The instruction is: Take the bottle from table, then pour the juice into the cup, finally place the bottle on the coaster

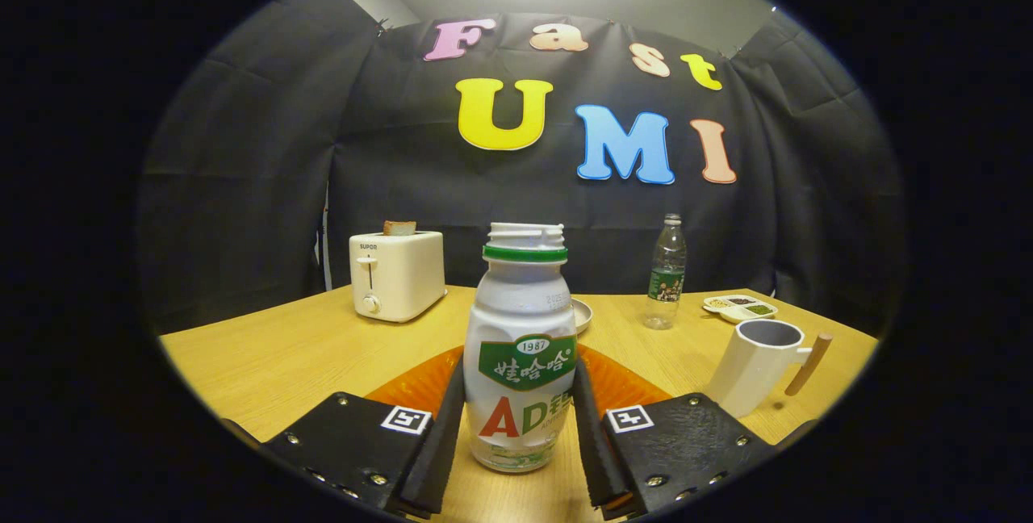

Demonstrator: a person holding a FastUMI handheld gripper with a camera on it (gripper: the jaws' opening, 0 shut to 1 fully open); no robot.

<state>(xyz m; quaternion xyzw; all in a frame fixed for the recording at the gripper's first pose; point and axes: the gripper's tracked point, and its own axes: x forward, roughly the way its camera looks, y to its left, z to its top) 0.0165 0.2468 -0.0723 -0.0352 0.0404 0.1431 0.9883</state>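
On the wooden table (266,361) a toaster (397,275) stands far to the left. The white bottle (520,361) stands upright between the fingers of the gripper (516,434), which clasp its two sides, just before the orange coaster (420,386). The cup (759,366) stands on the right, with a clear water bottle (667,273) beyond it.

Upright bottle (523,361) between both claw (518,434) fingers, touching, on table (307,353).

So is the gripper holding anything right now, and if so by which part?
Yes. The gripper has both fingers pressed on the lower body of the white bottle, at its label, one on each side.
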